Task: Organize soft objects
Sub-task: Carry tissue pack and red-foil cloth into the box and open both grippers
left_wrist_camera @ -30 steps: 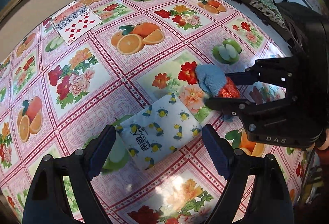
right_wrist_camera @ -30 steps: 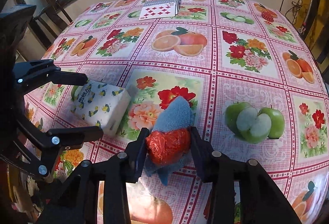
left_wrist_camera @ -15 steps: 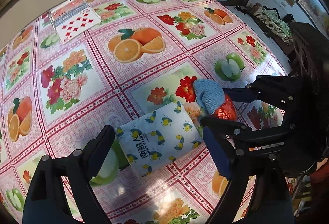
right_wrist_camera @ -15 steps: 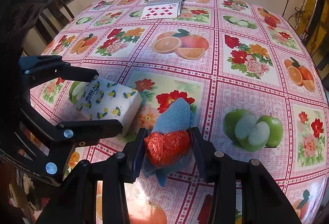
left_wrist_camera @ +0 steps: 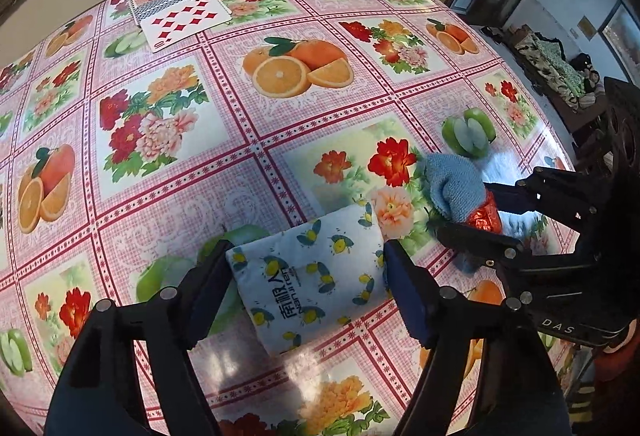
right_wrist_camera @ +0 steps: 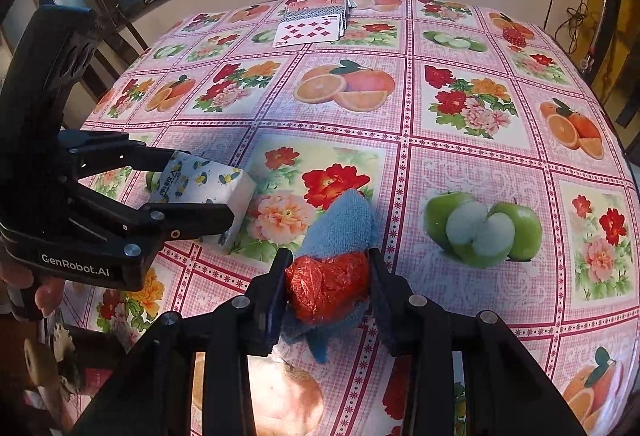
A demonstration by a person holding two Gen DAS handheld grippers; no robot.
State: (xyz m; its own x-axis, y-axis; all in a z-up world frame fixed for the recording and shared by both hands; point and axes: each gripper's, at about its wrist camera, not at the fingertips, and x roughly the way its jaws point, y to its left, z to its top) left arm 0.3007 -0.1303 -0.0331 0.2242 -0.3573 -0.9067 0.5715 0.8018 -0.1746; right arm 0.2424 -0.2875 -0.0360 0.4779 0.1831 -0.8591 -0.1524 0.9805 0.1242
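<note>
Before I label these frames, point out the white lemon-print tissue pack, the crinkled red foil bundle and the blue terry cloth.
white lemon-print tissue pack (left_wrist_camera: 316,272), left wrist view, top face.
crinkled red foil bundle (right_wrist_camera: 326,286), right wrist view, front.
blue terry cloth (right_wrist_camera: 340,222), right wrist view, upper fold.

table (right_wrist_camera: 460,156) in fruit-and-flower oilcloth carries tissue pack (left_wrist_camera: 316,276), blue cloth (right_wrist_camera: 340,220), playing cards (right_wrist_camera: 312,24).

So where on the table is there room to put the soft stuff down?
Free: the wide middle of the tablecloth between the fanned playing cards and the flower-printed tissue pack, and the right side around the printed green apple. Crowded: the near edge, where the left gripper straddles the pack and the right gripper pinches a red crinkly bundle on a blue cloth.
</note>
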